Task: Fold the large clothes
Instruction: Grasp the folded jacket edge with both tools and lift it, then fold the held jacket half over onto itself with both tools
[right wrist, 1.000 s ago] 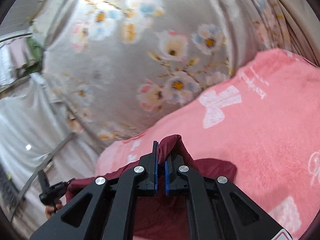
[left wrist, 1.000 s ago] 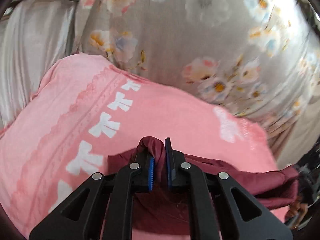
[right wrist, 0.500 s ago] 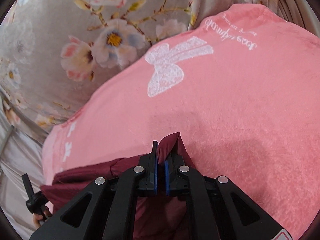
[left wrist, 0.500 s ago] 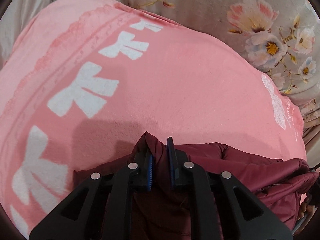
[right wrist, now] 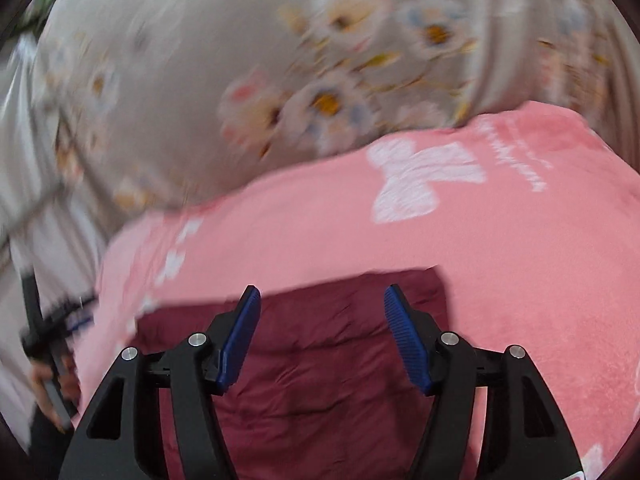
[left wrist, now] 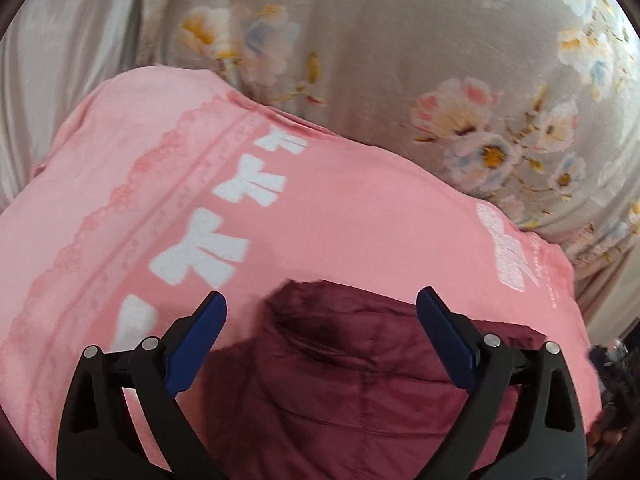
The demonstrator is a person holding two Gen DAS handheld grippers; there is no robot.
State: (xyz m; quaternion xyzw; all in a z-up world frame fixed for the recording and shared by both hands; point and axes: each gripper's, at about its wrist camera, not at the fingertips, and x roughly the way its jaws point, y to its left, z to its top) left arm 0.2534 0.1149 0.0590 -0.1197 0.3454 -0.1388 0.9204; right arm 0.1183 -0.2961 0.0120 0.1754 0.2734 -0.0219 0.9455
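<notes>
We are at the release step of a fold. The maroon quilted garment lies on the pink blanket, low in both wrist views, and neither tool grips it. Our left gripper has its jaws opening and already spread wide; the garment's upper edge sits between and below the blue pads, with no pad pressing on it. Our right gripper is opening too, its jaws at a middling spread, and the cloth lies beneath them untouched, its far corner at about one o'clock from the fingertips. The right view is blurred, so finer creases there are hard to read.

The blanket carries white bows running toward eleven o'clock in the left view, and a floral grey sheet fills the twelve o'clock side beyond it. At about eight o'clock in the right view a hand on the other tool shows at the blanket's edge.

We judge that the laid-over layer is now down and looks roughly flat. The next move likely calls for backing both tools clear without dragging the slippery fabric, then finding a fresh edge or corner to pinch for the following fold, both sides lifted evenly.
</notes>
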